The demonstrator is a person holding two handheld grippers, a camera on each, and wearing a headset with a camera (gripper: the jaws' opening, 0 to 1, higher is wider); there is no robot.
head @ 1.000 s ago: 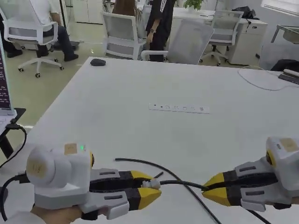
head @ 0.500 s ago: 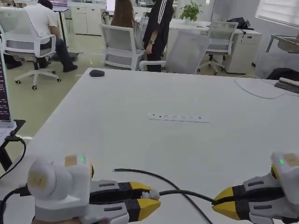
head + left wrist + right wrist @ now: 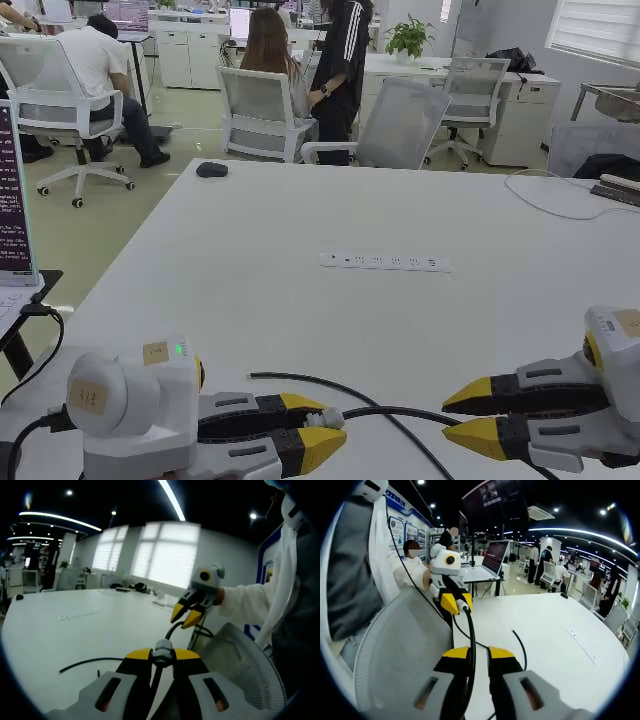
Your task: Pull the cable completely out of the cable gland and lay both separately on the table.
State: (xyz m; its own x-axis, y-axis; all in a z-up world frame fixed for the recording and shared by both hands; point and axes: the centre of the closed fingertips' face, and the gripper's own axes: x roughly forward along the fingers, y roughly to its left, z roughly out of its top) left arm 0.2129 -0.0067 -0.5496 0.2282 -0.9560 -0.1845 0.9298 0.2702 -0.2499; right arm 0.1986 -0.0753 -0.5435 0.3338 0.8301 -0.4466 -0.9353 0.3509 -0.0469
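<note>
My left gripper (image 3: pixel 331 425) hovers low at the near left of the white table (image 3: pixel 300 220), shut on the small grey-white cable gland (image 3: pixel 325 418); its own view has the gland (image 3: pixel 163 650) pinched between the yellow jaw tips. A black cable (image 3: pixel 395 411) leaves the gland and runs right into my right gripper (image 3: pixel 452 416), whose jaws stand apart around it. In the right gripper view the cable (image 3: pixel 471 635) passes through the gap between the jaws. A loose cable end (image 3: pixel 252 376) lies on the table behind the left gripper.
A white power strip (image 3: pixel 385 262) lies mid-table and a black mouse (image 3: pixel 211 169) at the far left corner. A thin white wire (image 3: pixel 560 205) loops at the right. A laptop screen (image 3: pixel 10 200) stands left of the table. Office chairs and people are beyond the far edge.
My right gripper's jaws, closed on the cable a second ago, now stand apart, and it has drawn right, away from the gland. The head camera tilted up. The left gripper kept its hold.
</note>
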